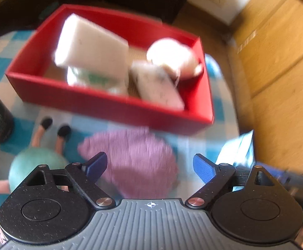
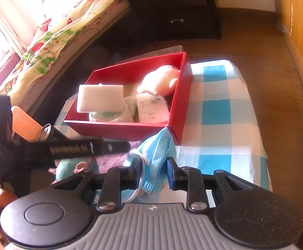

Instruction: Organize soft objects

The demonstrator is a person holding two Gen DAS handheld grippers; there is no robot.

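1. The left gripper (image 1: pixel 150 164) hangs with jaws spread wide and nothing between them, directly over a purple knitted cloth (image 1: pixel 139 162) lying on the blue-and-white checked tablecloth (image 2: pixel 218 112), just in front of the red box (image 1: pixel 101 104).
2. The right gripper (image 2: pixel 154 173) has a blue face mask (image 2: pixel 155 154) between its jaws; the gap looks narrow, though whether the pads truly pinch the mask cannot be told.
3. The box already holds 2 white sponges (image 2: pixel 100 99), a rolled white-and-green cloth (image 2: pixel 114 114) and a pale plush toy (image 2: pixel 162 81).
4. A teal-bodied doll (image 1: pixel 36 162) lies beside the purple cloth, outside the box.
5. Judgement: the purple cloth is light, limp and non-fragile; it will drape and trail, so pinching a bunched fold near its middle seems safest.
6. The mask, thin and floppy, is best gripped across its pleated body, not its white ear loop (image 2: pixel 140 179).
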